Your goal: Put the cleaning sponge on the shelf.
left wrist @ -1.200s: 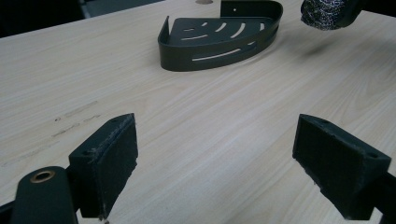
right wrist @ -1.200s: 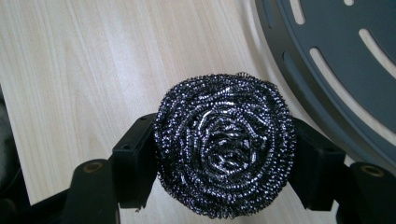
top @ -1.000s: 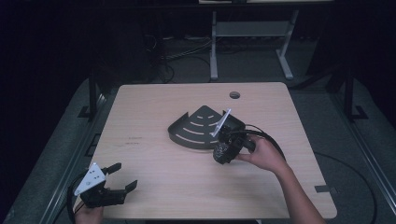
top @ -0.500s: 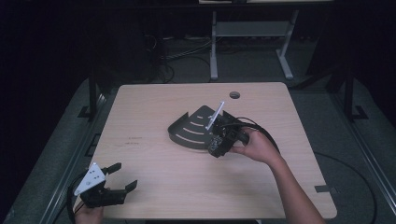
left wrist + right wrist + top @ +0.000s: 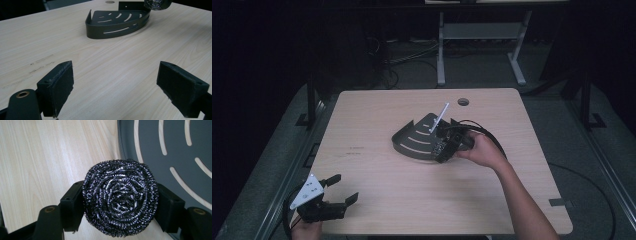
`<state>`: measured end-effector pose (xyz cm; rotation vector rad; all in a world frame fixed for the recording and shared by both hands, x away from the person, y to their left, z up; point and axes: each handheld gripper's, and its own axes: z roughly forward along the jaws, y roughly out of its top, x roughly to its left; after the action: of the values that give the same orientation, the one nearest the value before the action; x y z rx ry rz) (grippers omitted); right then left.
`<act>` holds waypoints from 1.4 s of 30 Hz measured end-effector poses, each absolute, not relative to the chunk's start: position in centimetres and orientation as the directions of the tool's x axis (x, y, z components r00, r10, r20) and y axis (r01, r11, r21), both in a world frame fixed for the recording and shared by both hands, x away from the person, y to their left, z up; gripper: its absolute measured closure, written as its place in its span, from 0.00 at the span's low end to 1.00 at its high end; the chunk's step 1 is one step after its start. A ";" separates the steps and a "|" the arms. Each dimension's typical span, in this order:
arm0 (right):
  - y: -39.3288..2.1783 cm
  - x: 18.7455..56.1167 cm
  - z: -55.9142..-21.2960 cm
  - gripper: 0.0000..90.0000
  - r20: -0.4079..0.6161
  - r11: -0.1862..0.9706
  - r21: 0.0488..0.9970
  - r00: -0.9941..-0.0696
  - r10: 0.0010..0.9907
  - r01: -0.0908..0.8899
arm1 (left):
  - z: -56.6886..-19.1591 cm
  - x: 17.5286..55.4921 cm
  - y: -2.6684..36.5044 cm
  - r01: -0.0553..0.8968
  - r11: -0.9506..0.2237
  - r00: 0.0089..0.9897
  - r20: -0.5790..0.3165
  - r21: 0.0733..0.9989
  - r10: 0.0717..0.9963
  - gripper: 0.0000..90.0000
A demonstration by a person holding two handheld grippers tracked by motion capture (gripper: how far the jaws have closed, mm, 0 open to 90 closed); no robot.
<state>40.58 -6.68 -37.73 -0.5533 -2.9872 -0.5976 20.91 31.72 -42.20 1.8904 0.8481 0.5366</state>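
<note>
- The right gripper [image 5: 443, 148] sat at the centre of the high view, its jaws pinching a steel scourer [image 5: 120, 197] from both sides.
- The scourer hung over the rim of the dark slotted tray [image 5: 414, 142], half above bare table [image 5: 377, 115] in the right gripper view.
- Judged: placing it well meant carrying it further over the tray floor, lowering until it rested, then spreading the jaws.
- The left gripper [image 5: 338, 196] waited at lower left of the high view, jaws spread wide, holding nothing.
</note>
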 end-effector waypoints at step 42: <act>-4.3 45.0 -36.8 0.37 0.123 0.854 0.367 -0.929 0.348 0.369 | -42.1 20.8 32.1 0.327 -0.283 0.651 0.001 0.902 0.759 0.15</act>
<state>45.04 -4.29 -36.77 -0.5756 -2.9748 -0.6042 20.84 32.13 -42.14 1.8733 0.8600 0.5430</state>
